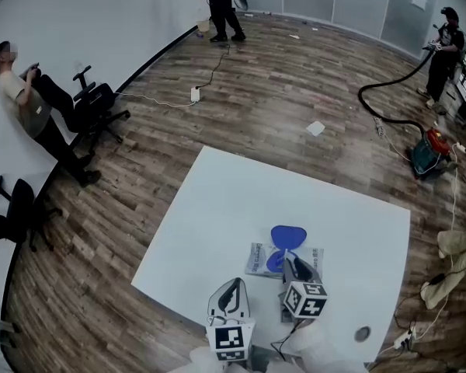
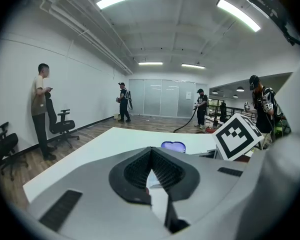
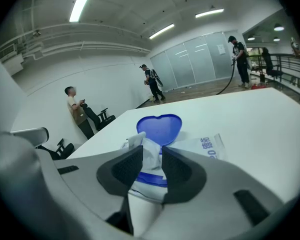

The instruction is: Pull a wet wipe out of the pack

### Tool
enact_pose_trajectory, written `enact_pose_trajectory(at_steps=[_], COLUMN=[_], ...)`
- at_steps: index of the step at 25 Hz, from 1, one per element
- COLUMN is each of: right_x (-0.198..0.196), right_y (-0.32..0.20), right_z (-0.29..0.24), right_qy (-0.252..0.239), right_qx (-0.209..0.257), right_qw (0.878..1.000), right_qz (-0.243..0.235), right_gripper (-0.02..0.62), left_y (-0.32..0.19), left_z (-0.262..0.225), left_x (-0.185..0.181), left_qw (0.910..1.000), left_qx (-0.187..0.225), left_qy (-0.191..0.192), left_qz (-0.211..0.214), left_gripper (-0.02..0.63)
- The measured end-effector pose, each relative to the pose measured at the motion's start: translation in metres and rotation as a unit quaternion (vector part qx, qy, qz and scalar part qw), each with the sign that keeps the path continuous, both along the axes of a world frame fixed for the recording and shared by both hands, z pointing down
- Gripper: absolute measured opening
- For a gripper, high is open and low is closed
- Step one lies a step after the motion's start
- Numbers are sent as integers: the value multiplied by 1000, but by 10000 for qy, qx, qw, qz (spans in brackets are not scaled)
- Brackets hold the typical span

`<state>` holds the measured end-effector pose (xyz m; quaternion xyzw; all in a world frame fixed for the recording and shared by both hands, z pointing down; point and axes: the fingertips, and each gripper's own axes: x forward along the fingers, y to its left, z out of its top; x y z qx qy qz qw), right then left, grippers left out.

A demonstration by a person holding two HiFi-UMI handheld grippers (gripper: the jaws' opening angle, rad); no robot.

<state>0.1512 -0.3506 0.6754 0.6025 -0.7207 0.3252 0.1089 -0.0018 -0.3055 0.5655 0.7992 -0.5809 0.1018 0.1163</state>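
Observation:
A wet wipe pack [image 1: 258, 259] lies flat on the white table [image 1: 217, 216], near its front, with its blue lid [image 1: 288, 236] flipped open. My right gripper [image 1: 290, 260] hangs over the pack's opening. In the right gripper view its jaws [image 3: 152, 159] are shut on a white wipe [image 3: 149, 151] that sticks up from the pack [image 3: 210, 146], in front of the lid [image 3: 160, 128]. My left gripper [image 1: 233, 286] stays left of the pack, apart from it. It is shut [image 2: 151, 156] on nothing, and the blue lid [image 2: 173, 146] shows past it.
A small round disc [image 1: 362, 333] sits by the table's front right corner. On the wood floor stand office chairs [image 1: 97, 103], a red and green vacuum [image 1: 429, 152] with a black hose [image 1: 380, 92], cables and several people.

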Motion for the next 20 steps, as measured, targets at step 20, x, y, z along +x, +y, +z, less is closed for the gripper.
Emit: enact_pose_trajectory(at_steps=[20], right_x=[-4], right_y=[-5], right_z=[4], right_qy=[167], right_qx=[-171], right_qw=[9997], right_qz=[-18], right_gripper=[72], left_y=[-4], left_z=[4], left_x=[-7], left_qw=[9999], left_qx=[-87], left_qy=[12], left_qz=[-75], left_gripper=[-3])
